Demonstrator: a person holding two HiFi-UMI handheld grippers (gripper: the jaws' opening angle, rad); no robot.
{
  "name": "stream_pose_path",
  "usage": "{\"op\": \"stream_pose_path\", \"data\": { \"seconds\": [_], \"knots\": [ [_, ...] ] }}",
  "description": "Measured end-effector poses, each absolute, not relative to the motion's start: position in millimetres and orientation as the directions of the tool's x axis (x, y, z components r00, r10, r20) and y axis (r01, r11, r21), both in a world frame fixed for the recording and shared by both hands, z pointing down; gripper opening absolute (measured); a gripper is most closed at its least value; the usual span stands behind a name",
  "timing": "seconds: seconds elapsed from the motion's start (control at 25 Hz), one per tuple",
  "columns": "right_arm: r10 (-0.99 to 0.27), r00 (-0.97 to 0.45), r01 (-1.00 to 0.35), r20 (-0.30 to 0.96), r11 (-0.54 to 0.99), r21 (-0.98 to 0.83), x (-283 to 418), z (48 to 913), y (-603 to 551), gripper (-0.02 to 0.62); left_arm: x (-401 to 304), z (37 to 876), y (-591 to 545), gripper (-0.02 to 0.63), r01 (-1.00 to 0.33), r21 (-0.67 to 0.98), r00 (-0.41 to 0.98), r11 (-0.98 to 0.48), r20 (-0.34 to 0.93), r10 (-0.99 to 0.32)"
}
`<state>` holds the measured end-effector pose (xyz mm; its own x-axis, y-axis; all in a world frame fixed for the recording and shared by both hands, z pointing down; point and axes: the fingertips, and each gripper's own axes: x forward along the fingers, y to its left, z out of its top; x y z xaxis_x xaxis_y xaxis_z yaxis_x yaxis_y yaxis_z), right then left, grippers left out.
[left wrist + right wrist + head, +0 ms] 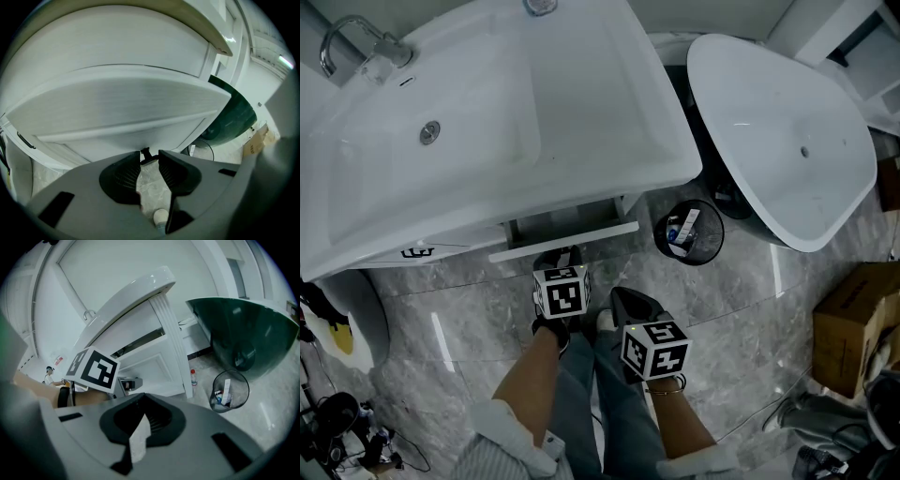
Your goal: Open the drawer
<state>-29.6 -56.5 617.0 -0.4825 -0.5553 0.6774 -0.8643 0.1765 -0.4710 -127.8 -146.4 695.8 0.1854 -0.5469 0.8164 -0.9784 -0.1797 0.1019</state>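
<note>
The white drawer front [567, 240] stands a little way out from the vanity under the sink [487, 122]. In the left gripper view it fills the upper half as a broad white panel [117, 108]. My left gripper [555, 260] is right below that front, jaws apart [150, 155]. The small black drawer handle [146, 153] sits between the tips, and I see no pad pressing on it. My right gripper [623, 298] hangs lower and to the right, away from the vanity. Its jaws [143, 401] meet at the tip with nothing in them.
A white freestanding tub [787, 131] stands right of the vanity, with a wire wastebasket [689, 232] on the marble floor between them. A small bottle [193, 377] stands by the vanity's corner. A cardboard box [853, 323] is at the far right. The person's legs are under the grippers.
</note>
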Motion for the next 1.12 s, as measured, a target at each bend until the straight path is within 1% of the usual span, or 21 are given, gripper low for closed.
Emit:
{"op": "stream_pose_path", "data": {
  "seconds": [0.76,1.12],
  "knots": [
    [-0.553,-0.476,-0.866,0.684,0.158,-0.475,-29,620,-53,0.009,-124,696,-117,0.132,-0.979,0.095,0.177,-0.179,0.829,-0.53],
    [-0.55,-0.467,-0.87,0.693,0.145,-0.472,-26,623,-54,0.009,-126,701,-102,0.126,-0.984,0.125,0.174,-0.126,0.83,-0.529]
  ]
}}
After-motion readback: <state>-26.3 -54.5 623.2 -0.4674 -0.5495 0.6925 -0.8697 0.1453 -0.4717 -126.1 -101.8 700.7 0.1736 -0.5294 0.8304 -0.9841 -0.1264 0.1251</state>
